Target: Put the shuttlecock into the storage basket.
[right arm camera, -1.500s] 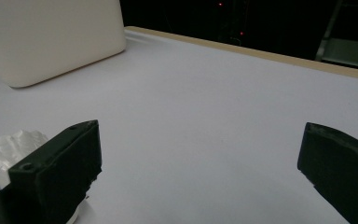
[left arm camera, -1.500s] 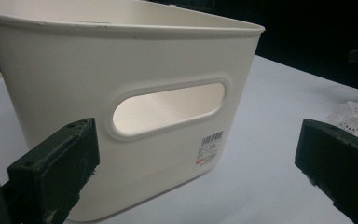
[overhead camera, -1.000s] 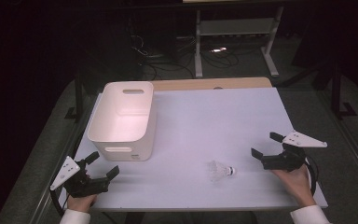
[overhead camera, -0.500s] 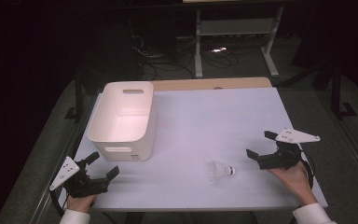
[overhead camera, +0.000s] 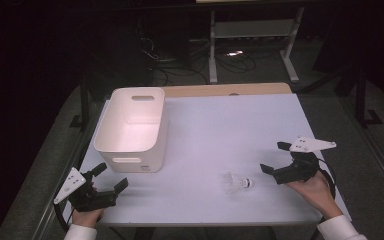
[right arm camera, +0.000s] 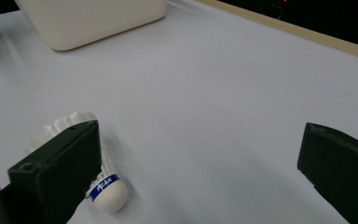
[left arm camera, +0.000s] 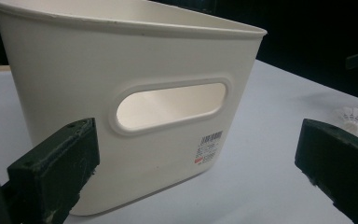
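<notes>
Because a shuttlecock point(overhead camera: 236, 183) is nearly weightless, with a brittle feather skirt and a firm rounded cork, it likely wants a gentle pinch at the cork or the skirt's narrow base, not across the flared feathers. Seen from the high view, it lies on its side on the smooth white table point(overhead camera: 230, 125) near the front edge, cork toward the right gripper point(overhead camera: 275, 159), which hovers just beside it with jaws spread. The left gripper point(overhead camera: 109, 177) sits well apart at the front left corner, jaws likewise spread, near a white plastic bin point(overhead camera: 132, 131) with rounded corners and cut-out handles.

Looking along the left gripper view, the bin's matte wall point(left arm camera: 135, 60) shows an oval handle slot and a small barcode sticker point(left arm camera: 208, 147); the shuttlecock's skirt point(left arm camera: 355, 121) shows far right.

From the right gripper view, the cork point(right arm camera: 109, 196) is glossy white with a blue printed band, partly behind one wide-apart black jaw; the feathers point(right arm camera: 67, 122) fan out thin and ribbed.
</notes>
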A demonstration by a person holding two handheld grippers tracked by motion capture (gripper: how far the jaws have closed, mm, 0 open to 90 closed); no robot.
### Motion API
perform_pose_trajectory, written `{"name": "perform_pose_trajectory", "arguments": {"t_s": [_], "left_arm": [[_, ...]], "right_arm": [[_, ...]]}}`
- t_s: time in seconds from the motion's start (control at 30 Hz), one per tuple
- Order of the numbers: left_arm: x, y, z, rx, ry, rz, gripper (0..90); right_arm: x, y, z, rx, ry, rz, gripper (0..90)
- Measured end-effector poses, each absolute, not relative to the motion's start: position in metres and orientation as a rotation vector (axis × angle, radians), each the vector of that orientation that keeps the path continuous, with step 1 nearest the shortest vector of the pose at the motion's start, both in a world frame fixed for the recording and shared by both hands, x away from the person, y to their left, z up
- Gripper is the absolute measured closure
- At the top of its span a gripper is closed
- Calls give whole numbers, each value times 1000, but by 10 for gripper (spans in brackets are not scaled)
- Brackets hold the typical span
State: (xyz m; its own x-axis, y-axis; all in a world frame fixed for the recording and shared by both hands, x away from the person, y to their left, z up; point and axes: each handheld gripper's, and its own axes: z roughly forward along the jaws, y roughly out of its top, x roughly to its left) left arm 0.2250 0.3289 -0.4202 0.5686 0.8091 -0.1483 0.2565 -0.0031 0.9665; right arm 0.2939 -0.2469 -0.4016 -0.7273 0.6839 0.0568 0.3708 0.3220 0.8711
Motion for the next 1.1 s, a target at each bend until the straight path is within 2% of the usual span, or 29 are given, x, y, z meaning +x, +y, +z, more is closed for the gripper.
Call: {"name": "perform_pose_trajectory", "arguments": {"t_s": [1.1], "left_arm": [[224, 328, -421, 1538, 942, 548, 0]], "right_arm": [[302, -226, -390, 777, 2546, 1283, 0]]}}
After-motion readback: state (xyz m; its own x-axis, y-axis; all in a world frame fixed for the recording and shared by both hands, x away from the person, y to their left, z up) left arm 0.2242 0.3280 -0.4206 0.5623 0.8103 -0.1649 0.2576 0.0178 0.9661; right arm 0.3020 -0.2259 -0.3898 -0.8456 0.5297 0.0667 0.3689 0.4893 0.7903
